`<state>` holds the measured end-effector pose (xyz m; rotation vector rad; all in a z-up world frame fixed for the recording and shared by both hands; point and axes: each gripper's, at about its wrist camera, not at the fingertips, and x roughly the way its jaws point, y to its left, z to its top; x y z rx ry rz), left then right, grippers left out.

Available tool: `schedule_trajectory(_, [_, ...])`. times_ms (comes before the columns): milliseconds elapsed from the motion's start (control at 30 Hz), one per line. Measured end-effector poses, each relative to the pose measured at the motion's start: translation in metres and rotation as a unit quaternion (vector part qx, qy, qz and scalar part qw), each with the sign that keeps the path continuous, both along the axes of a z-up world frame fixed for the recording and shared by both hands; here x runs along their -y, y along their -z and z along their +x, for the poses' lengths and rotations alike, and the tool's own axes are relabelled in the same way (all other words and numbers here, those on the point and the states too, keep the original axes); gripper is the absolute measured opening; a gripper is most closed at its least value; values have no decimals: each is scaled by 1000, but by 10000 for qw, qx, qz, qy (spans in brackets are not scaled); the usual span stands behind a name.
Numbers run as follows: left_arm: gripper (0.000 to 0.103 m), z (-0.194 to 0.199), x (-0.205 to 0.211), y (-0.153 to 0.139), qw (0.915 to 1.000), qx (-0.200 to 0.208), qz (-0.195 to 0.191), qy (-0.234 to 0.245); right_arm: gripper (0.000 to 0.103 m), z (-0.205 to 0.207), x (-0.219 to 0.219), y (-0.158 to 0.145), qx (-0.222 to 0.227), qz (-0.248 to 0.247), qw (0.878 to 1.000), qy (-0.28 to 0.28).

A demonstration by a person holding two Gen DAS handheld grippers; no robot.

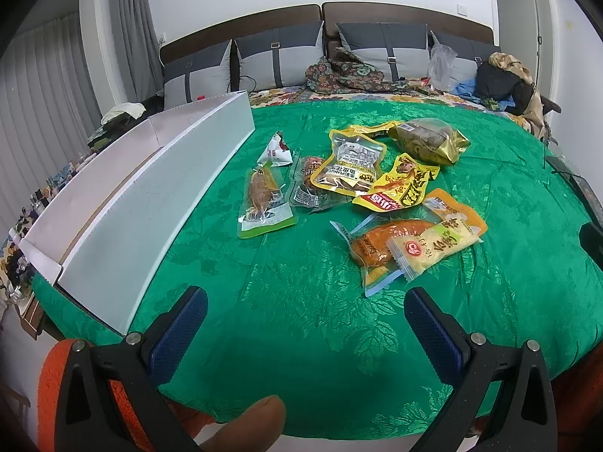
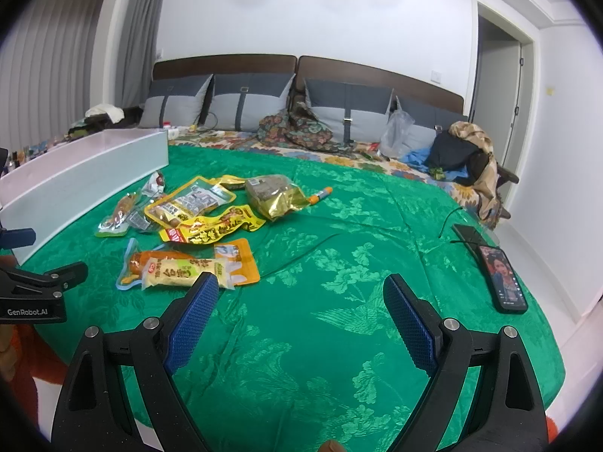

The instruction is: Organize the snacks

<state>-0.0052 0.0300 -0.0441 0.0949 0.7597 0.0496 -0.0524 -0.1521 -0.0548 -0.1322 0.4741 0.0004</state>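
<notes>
**Nothing picked up yet: both claws wide and empty over the bed**

I am at the very start of the sorting, as I judge it. My left gripper (image 1: 305, 320) hangs over the green bedspread (image 1: 301, 339) with its blue pads spread wide and nothing between them. My right gripper (image 2: 301, 305) is the same: wide apart, empty, low over the cloth.

The snacks lie loose in a heap on the bedspread. From the left wrist view they sit at about twelve to one o'clock ahead of the fingers. Nearest is a pale yellow packet (image 1: 433, 246) lying across an orange packet (image 1: 380, 245). Beyond them are a yellow printed pouch (image 1: 399, 188), a clear pouch with a yellow rim (image 1: 350, 165) and a gold foil bag (image 1: 429, 139). A small fish packet (image 1: 264, 199) and a white packet (image 1: 277, 150) lie nearer the long white box (image 1: 150, 203), which stands at ten o'clock, along the bed's left edge. I see nothing inside the box, though its floor is mostly hidden.

A phone (image 2: 505, 278) lies at two o'clock from the right gripper, well apart from the snacks.

The next move, I think, calls for reaching forward to the pale yellow packet. It overlaps the orange one, so I must pinch its free end alone, then carry it to the box.
</notes>
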Motion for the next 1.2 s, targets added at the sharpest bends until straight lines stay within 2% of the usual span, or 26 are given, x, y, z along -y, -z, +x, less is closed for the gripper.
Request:
schedule_trajectory(533, [103,2,-2,7,9999,-73,115,3,92,2,-1,4,-77,31,10000,3])
schedule_trajectory(1200, [103,13,-10,31,9991,-395,138,-99,92,10,-2,10,-316,33,9995,-33])
